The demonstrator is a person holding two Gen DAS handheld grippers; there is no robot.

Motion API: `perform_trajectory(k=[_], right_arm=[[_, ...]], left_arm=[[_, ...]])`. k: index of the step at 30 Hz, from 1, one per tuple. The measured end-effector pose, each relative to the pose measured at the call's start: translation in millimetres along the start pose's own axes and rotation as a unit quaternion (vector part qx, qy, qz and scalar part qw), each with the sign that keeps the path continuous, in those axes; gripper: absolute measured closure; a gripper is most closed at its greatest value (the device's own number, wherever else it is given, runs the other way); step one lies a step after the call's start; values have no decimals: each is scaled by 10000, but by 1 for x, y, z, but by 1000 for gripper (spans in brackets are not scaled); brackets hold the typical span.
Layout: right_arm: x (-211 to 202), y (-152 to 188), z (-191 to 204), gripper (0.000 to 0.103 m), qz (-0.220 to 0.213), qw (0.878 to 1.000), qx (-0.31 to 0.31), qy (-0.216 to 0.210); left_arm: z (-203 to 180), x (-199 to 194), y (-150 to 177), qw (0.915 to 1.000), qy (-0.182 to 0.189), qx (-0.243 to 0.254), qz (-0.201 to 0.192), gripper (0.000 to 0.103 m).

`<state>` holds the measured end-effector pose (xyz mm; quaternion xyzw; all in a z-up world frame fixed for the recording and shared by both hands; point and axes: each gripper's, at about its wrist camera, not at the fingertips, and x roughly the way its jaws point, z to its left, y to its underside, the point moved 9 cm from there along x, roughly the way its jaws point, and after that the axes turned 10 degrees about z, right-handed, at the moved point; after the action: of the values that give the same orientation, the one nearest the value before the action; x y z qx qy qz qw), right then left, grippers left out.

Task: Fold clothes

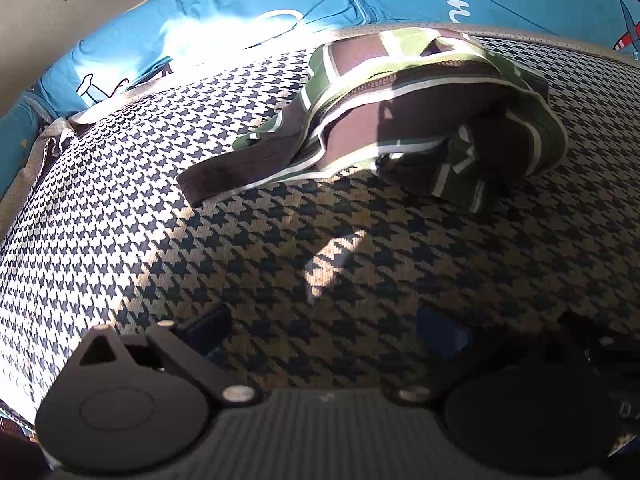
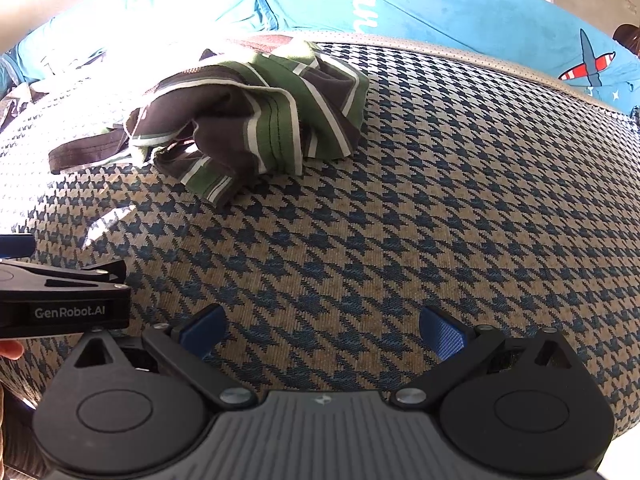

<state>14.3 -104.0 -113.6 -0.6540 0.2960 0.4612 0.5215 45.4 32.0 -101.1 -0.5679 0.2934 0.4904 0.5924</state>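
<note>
so: striped garment [image 1: 384, 120] lies crumpled in a heap at the far side of the houndstooth cushion [image 1: 200, 240], well apart from both tools. left gripper [image 1: 324, 328] and right gripper [image 2: 323, 330] both spread wide, empty. risk: pinching several bunched layers at once, or the cushion cover; glare hides the heap's left edge.

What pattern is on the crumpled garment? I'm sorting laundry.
Green and dark brown blocks with white stripes on the garment; clearest in the right wrist view.
</note>
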Motion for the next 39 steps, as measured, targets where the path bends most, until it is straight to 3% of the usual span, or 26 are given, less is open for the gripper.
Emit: perform_trajectory(k=[39], right_arm=[[0,-1,-5,0,-71,9994,327,-20]], left_arm=[[-1,-3,0,10000,60,-50,-18,0]])
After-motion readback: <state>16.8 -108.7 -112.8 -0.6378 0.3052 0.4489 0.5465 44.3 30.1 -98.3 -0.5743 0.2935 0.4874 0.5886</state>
